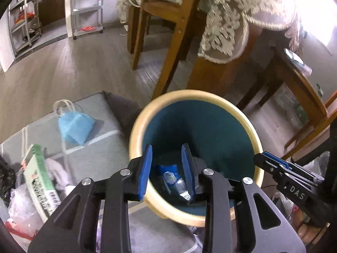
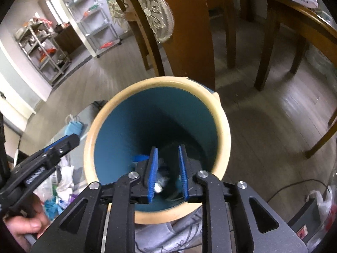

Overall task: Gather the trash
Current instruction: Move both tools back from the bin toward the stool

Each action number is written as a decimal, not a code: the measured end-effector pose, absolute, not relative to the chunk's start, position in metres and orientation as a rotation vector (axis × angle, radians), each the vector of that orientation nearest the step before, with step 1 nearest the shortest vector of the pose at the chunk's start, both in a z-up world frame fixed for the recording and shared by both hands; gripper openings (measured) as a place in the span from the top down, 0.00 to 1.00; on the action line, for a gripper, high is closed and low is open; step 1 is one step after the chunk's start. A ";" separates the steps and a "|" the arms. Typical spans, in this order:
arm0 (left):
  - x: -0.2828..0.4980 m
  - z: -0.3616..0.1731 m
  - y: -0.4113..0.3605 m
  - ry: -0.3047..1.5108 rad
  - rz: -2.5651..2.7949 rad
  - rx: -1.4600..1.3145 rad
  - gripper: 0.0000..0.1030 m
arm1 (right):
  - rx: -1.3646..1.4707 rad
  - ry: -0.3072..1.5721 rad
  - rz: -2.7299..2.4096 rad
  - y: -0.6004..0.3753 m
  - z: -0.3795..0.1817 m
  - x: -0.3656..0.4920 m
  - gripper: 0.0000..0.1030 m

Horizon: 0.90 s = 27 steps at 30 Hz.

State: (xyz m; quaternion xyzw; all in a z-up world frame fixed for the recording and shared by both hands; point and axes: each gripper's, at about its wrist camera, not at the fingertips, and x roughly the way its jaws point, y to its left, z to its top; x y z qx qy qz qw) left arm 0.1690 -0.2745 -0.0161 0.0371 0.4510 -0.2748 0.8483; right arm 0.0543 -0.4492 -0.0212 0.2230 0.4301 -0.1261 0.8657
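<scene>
A teal bin with a cream rim (image 1: 137, 130) stands on the floor; it also fills the middle of the right wrist view (image 2: 223, 139). At its bottom lie a crushed clear plastic bottle (image 1: 175, 182) and a blue wrapper (image 1: 168, 167); the bottle shows dimly in the right wrist view (image 2: 162, 182). My left gripper (image 1: 167, 168) is open and empty over the bin's near rim. My right gripper (image 2: 168, 170) is open and empty above the bin's mouth; it shows at the bin's right edge in the left wrist view (image 1: 273, 164). A blue face mask (image 1: 73, 127) lies on a grey mat (image 1: 101, 156).
A green and white carton (image 1: 40, 179), plastic bags (image 1: 21, 210) and white tissue lie on the mat at the left. Wooden chair legs (image 1: 170, 48) and a table with a lace cloth (image 1: 242, 16) stand behind the bin. Shelving racks (image 2: 42, 48) stand far left.
</scene>
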 end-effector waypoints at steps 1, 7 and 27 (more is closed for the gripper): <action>0.168 -0.013 -0.269 0.943 -0.573 0.073 0.64 | 0.466 0.893 -0.259 -0.448 -0.019 0.054 0.74; 0.161 0.005 -0.228 0.889 -0.514 0.051 0.40 | 0.446 0.856 -0.228 -0.434 -0.009 0.055 0.50; 0.140 0.027 -0.030 0.819 -0.213 -0.005 0.22 | 0.322 0.793 -0.079 -0.352 0.011 0.082 0.26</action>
